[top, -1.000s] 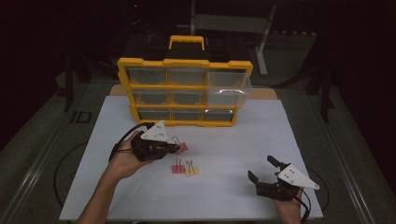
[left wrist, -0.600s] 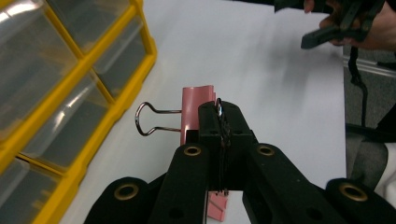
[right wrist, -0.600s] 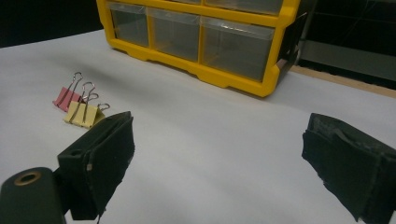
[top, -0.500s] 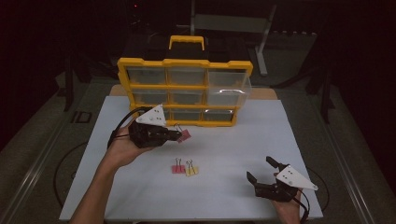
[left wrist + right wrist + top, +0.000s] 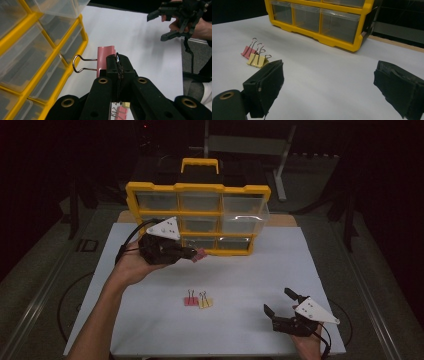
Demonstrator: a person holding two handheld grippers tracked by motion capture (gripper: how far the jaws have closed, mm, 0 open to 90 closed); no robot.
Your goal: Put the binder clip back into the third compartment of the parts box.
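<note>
Holding a pink binder clip (image 5: 105,58) by one of its wire handles, the left gripper (image 5: 192,254) has its jaws pressed fully together on the wire, so the clip's body sticks out past the tips, its second handle looping toward the yellow drawer organizer (image 5: 131,195). The clip hangs in the air just in front of the organizer's lower row of clear drawers, clear of the white table sheet (image 5: 240,270); gripping the thin handle rather than the body probably leaves the clip free to drop cleanly into a drawer. One upper right drawer (image 5: 244,210) of the organizer is pulled out, likely the intended bin. Two more binder clips, a red one (image 5: 190,300) and a yellow one (image 5: 204,301), lie touching side by side on the sheet, well in front of the organizer, probably awaiting their turn. The right gripper (image 5: 280,302) rests low, far from the organizer toward the near right, jaws spread wide and empty.
</note>
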